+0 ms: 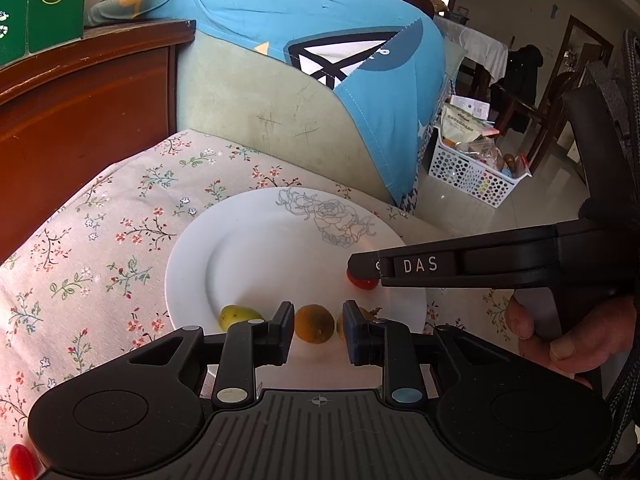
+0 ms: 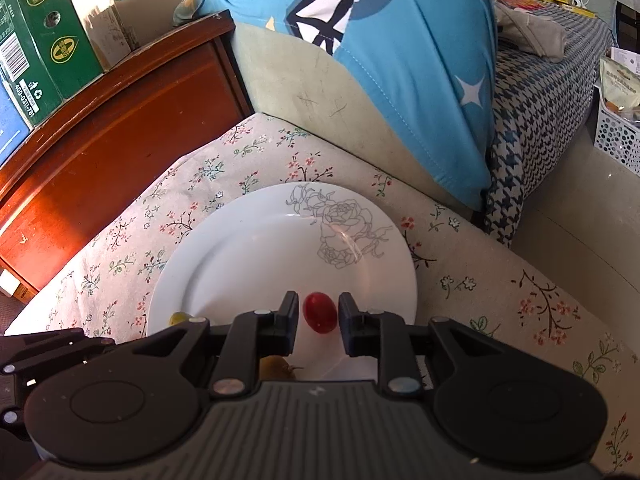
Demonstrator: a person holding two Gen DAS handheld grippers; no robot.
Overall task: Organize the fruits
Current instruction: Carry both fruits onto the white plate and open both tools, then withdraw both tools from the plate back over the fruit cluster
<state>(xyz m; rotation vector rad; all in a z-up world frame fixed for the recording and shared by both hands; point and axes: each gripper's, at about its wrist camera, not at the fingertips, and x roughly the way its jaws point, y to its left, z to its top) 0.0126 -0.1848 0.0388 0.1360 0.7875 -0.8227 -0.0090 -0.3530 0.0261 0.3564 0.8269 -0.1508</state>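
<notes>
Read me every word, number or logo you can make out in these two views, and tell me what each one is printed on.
"DAS": white letters on the right claw's finger, left wrist view.
"80": inside the oval logo on the green carton.
"400-031-78": partly cut off, beside the barcode on that carton.
Yellow oval logo on the carton: characters too blurred to read.
Snack bag in the white basket: print too small to read.

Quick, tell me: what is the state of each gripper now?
Left gripper: open, orange fruit between its fingers, not gripped.
Right gripper: open, red tomato between its fingers, not gripped.
</notes>
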